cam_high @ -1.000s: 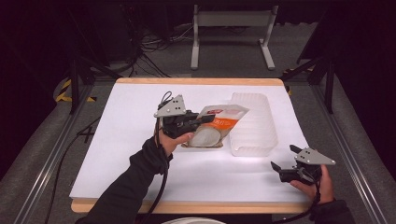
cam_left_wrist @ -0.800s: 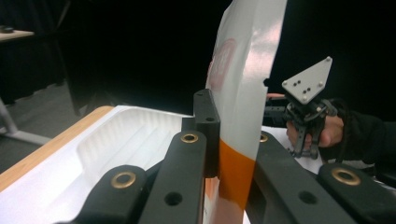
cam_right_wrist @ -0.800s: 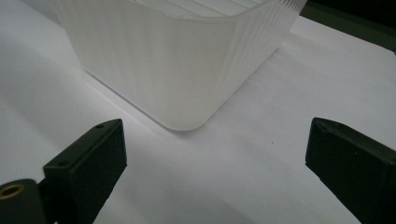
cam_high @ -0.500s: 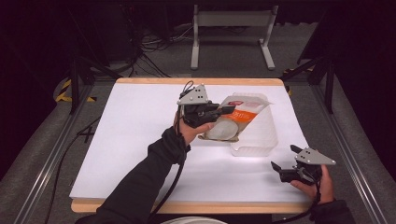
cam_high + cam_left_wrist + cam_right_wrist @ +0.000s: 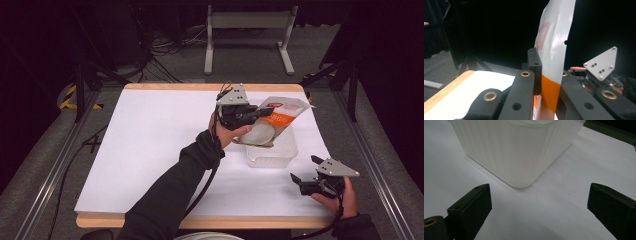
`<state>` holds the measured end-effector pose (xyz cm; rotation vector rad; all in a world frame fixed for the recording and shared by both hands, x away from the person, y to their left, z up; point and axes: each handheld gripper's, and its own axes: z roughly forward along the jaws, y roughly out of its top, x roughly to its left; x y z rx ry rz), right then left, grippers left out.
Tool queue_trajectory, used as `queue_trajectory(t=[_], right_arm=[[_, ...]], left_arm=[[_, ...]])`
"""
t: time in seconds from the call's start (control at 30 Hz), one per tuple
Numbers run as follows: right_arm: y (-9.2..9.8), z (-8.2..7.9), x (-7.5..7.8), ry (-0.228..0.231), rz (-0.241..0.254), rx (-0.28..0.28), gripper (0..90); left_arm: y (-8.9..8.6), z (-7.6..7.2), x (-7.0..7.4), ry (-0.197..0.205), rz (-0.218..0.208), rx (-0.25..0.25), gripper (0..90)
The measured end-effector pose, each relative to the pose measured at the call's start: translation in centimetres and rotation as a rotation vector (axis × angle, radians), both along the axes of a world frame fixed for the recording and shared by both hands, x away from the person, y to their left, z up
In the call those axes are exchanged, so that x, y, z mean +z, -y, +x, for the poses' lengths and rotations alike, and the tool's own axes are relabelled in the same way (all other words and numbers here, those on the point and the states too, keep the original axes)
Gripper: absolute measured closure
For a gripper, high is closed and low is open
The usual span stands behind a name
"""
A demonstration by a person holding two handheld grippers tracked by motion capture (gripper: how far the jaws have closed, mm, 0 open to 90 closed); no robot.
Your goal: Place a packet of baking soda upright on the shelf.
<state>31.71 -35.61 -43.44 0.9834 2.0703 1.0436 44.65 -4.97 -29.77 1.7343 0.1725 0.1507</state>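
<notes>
Your left gripper (image 5: 260,113) is clamped on the pouch (image 5: 275,122), jaws pinching its orange band from both sides; the pouch hangs off the jaw tips above the clear plastic container (image 5: 272,152), long axis running on past the tips toward the table's far right corner, white sealed end farthest from your hand, round pale part just under the jaws. In the left gripper view the pouch (image 5: 554,50) stands edge-on and upright between the jaws. Your right gripper (image 5: 304,169) sits low with jaws wide apart and nothing in them, the container's near corner (image 5: 521,152) just ahead of the tips.
</notes>
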Motion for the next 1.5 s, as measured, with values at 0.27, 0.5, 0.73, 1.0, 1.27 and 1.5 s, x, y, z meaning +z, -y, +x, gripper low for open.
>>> queue_trajectory(t=[0.27,0.5,0.73,1.0,1.27,1.5], right_arm=[[0.0,0.0,-0.1,-0.005,-0.002,-0.001,6.0],[0.0,0.1,-0.1,-0.015,0.001,0.004,5.9],[0.0,0.1,-0.1,-0.016,-0.001,0.004,5.9],[-0.1,0.0,-0.2,-0.021,-0.007,0.008,5.9],[0.0,0.1,-0.2,-0.024,-0.006,0.01,5.9],[-0.1,0.1,-0.2,-0.023,-0.01,0.011,5.9]], left_arm=[[1.8,0.9,-0.6,-0.009,0.007,0.026,90.0],[3.5,0.8,-1.1,-0.019,0.001,0.029,90.0],[4.6,0.1,-1.0,-0.025,-0.037,-0.008,90.0],[5.2,0.0,-1.8,-0.05,-0.057,0.014,90.0],[5.1,0.6,-2.4,-0.087,-0.099,0.01,90.0],[5.5,0.5,-3.9,-0.104,-0.074,-0.006,90.0]])
